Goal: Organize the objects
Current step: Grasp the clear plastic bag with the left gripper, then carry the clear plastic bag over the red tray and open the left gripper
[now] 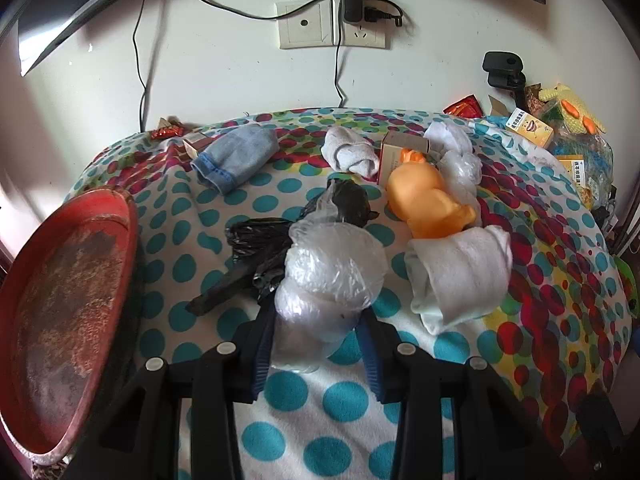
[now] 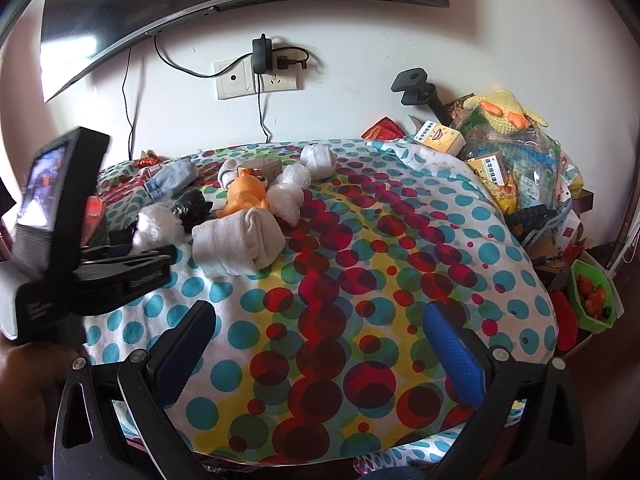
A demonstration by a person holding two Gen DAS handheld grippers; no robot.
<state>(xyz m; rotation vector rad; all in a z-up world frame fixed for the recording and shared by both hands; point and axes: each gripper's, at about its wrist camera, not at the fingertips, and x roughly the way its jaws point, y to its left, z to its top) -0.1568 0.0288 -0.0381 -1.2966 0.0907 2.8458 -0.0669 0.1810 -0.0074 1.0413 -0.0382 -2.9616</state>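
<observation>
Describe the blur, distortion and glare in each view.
Left wrist view: fisheye bends the wall socket; the red tray looks soft at the edge. Right wrist view: the left tool is motion-blurred; glare streaks the curved monitor.

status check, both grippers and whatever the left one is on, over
Left gripper shut on clear plastic bag. Right gripper open, empty, over polka-dot cloth. Black bag touching behind; red tray at left.

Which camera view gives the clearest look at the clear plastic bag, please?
The left wrist view: the clear plastic bag fills the centre, bunched between the left gripper fingers, which press on it. In the right wrist view the bag is small and partly hidden behind that gripper.
</observation>
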